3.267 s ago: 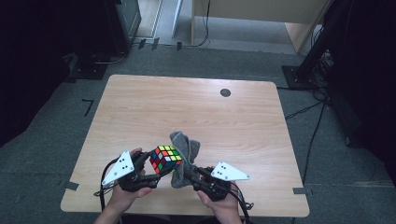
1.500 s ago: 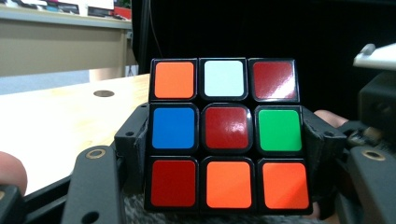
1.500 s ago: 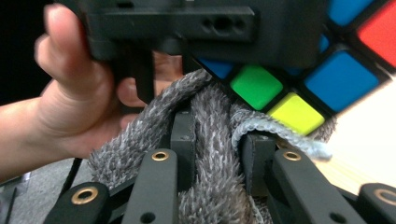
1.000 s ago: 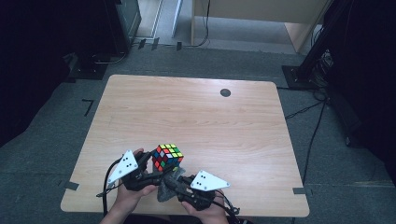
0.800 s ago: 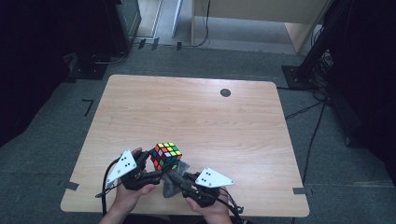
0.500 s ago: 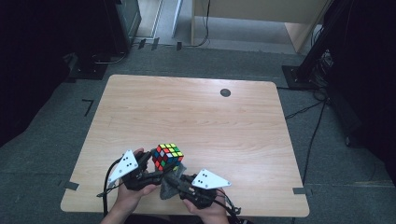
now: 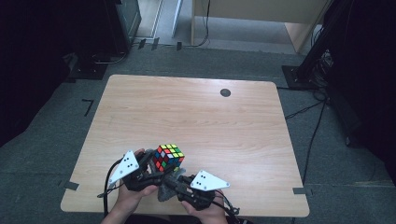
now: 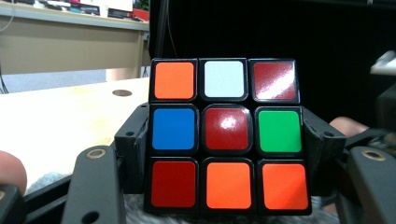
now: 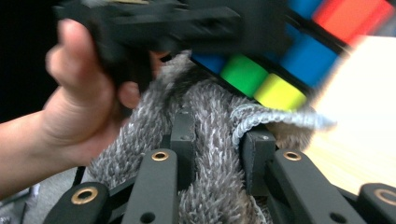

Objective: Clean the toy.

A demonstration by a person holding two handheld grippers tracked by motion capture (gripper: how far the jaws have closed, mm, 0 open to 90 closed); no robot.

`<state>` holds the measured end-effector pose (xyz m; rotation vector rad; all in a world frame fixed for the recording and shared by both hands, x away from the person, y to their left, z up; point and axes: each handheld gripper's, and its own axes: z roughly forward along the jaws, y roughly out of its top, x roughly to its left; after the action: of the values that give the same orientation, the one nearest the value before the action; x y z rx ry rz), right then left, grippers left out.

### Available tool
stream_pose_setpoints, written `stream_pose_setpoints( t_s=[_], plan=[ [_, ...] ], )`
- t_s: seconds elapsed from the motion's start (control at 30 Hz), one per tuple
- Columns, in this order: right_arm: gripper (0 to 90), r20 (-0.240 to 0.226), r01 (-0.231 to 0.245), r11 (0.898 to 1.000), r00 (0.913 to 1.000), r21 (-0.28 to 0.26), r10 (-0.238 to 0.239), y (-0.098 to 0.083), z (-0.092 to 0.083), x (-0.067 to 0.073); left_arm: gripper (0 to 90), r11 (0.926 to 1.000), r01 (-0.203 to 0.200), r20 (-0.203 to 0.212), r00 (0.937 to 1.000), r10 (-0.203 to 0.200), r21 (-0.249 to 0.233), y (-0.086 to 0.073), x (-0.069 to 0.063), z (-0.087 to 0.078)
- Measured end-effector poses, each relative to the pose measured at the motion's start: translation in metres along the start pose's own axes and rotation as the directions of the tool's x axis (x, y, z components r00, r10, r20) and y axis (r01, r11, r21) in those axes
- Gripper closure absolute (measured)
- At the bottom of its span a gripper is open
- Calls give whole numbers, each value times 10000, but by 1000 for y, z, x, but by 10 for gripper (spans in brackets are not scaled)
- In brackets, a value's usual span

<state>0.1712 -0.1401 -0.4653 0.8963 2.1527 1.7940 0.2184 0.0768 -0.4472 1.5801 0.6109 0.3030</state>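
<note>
Near the front edge of the table [image 7: 140, 116], the left gripper [image 7: 148, 164] clamps the puzzle cube [image 7: 168, 157] on two opposite sides and holds it up. This probably leaves the lower faces free for wiping. The right gripper [image 9: 217, 154] has its jaws clenched on a bunched grey cloth [image 9: 212, 186], which it presses against the underside of the cube. The work happens close to the table edge, so a dropped cube could fall off. Farther away, the wide wooden top gives free room, with just a small dark disc [image 7: 225, 92] near the back edge.
</note>
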Motion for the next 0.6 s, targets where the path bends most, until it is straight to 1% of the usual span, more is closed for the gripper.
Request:
stream_pose_setpoints(
  t_s=[0.03,0.1,0.17,0.23,0.27,0.3,0.33,0.37,0.4,0.47,0.5,0.53,0.57,0.6],
  plan=[
    [715,39,42,10000,10000,9,-42,1,-1,0,342,10000,-19,-38,10000,19,-20,0,0,0],
    [717,80,-124,9999,9999,-73,125,1,-3,-5,342,9999,30,-160,9999,-32,-110,1,2,-2],
    [718,426,-275,9996,9987,-63,277,0,-6,-11,342,9997,156,-217,9996,-160,-204,3,4,-4],
    [719,984,-412,9991,9943,-87,419,-3,-8,-19,342,9990,357,-159,9992,-361,-288,4,7,-6],
    [719,1168,-546,9984,9916,-123,557,-4,-9,-23,342,9989,380,-156,9991,-385,-291,5,7,-6],
    [718,1219,-685,9975,9901,-178,702,-6,-10,-26,342,9989,364,-174,9992,-369,-292,5,7,-6],
    [718,1154,-838,9964,9897,-162,851,-7,-10,-28,342,9990,343,-181,9992,-348,-293,5,7,-6],
    [717,936,-896,9959,9915,-123,904,-7,-9,-27,342,9992,330,-169,9993,-334,-243,4,6,-5],
    [716,610,-803,9967,9949,-98,807,-7,-6,-23,342,9994,288,-160,9994,-291,-181,3,5,-4],
    [713,-68,-468,9989,9989,23,468,-5,-1,-10,342,9997,211,-125,9997,-212,-79,2,4,-1],
    [713,-249,-220,9997,9994,49,221,-4,2,-4,342,9999,141,-116,9998,-142,-31,1,3,-1],
    [714,-330,0,10000,9995,39,1,-2,3,2,342,10000,58,-127,9999,-58,-15,1,2,-1],
    [715,-312,130,9999,9994,-27,-131,0,3,4,342,10000,29,-127,9999,-29,-33,1,2,-1],
    [715,-255,50,9999,9997,-87,-52,1,1,3,342,10000,29,-148,9999,-31,-76,2,2,-2]
  ],
)
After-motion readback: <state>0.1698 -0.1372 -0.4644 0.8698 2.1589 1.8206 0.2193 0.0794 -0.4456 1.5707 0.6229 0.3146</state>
